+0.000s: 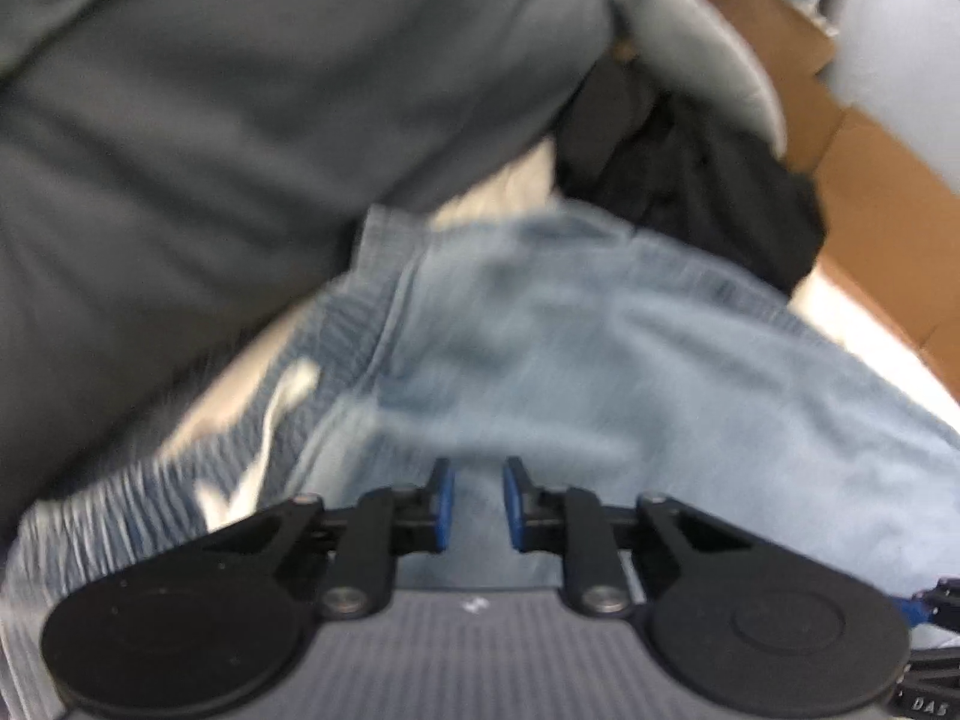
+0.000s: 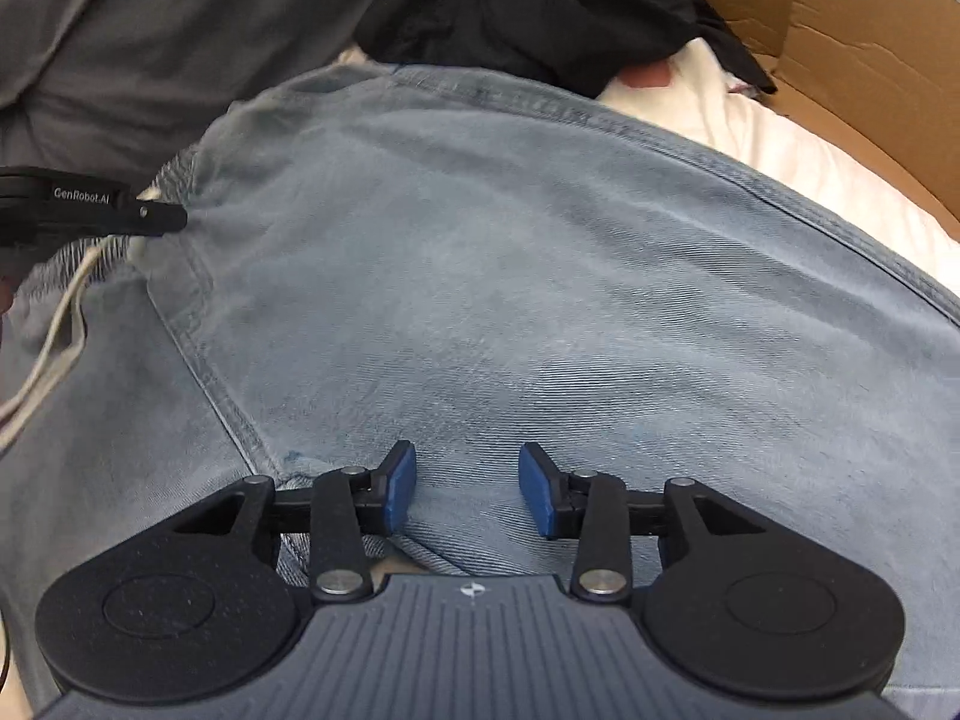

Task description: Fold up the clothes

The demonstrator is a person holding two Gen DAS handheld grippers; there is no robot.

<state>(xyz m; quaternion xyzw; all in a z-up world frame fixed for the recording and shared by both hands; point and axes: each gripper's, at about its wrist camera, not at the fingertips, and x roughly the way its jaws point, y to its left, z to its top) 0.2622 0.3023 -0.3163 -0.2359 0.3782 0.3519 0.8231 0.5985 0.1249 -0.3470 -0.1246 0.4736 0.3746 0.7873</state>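
Observation:
Light blue jeans (image 2: 510, 276) lie spread over a white surface and fill most of both views; they also show in the left wrist view (image 1: 570, 360), blurred. My right gripper (image 2: 468, 489) is open, its blue pads just above the denim, holding nothing. My left gripper (image 1: 478, 501) has its pads a small gap apart over the denim, with nothing visibly pinched. The left gripper's black finger (image 2: 150, 217) shows in the right wrist view at the jeans' gathered waistband with its pale drawstring (image 2: 54, 348).
A grey garment (image 1: 240, 120) lies at the back left. A black garment (image 2: 540, 6) is heaped at the back. A brown cardboard box (image 2: 852, 42) stands at the right. White cloth (image 2: 780, 138) lies under the jeans.

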